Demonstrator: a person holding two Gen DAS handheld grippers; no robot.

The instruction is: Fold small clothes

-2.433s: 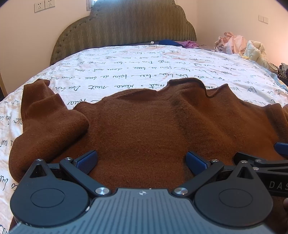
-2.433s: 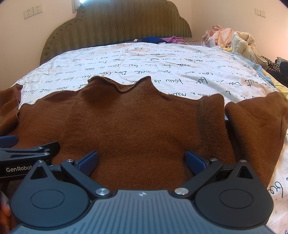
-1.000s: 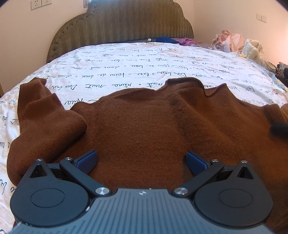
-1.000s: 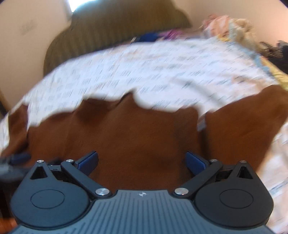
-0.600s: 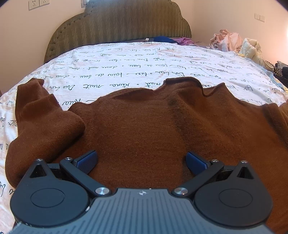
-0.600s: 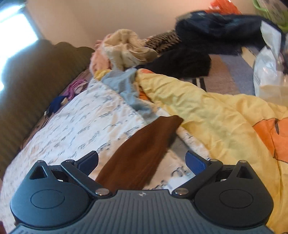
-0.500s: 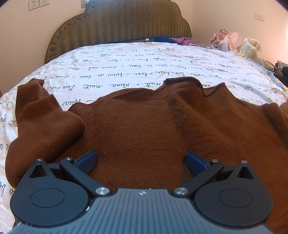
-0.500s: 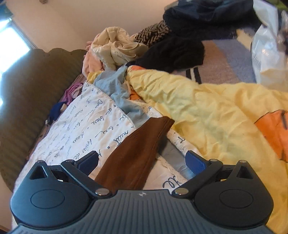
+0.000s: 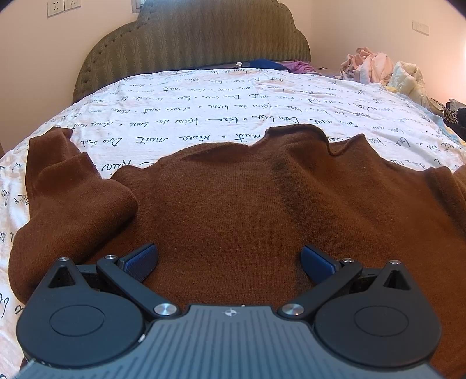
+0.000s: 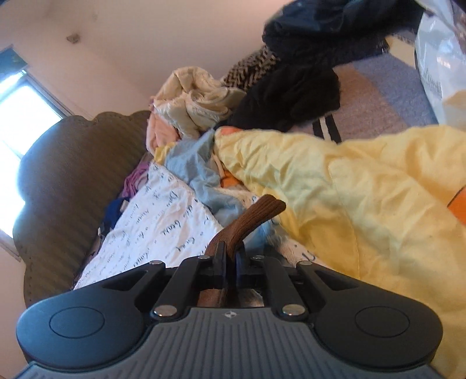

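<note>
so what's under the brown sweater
The brown sweater lies spread on the white script-printed bedsheet, which shows around its far edge and left sleeve. Whatever lies directly beneath its body is covered.

A lived-in bedroom at home. The bed (image 9: 233, 96) fills it, spread with a white sheet printed in handwriting, and an olive padded headboard (image 9: 192, 38) stands at its far end against a pale pink wall with sockets (image 9: 64, 5). Heaps of crumpled clothes (image 9: 375, 67) and a yellow quilt (image 10: 364, 186) crowd the bed's right side.
</note>
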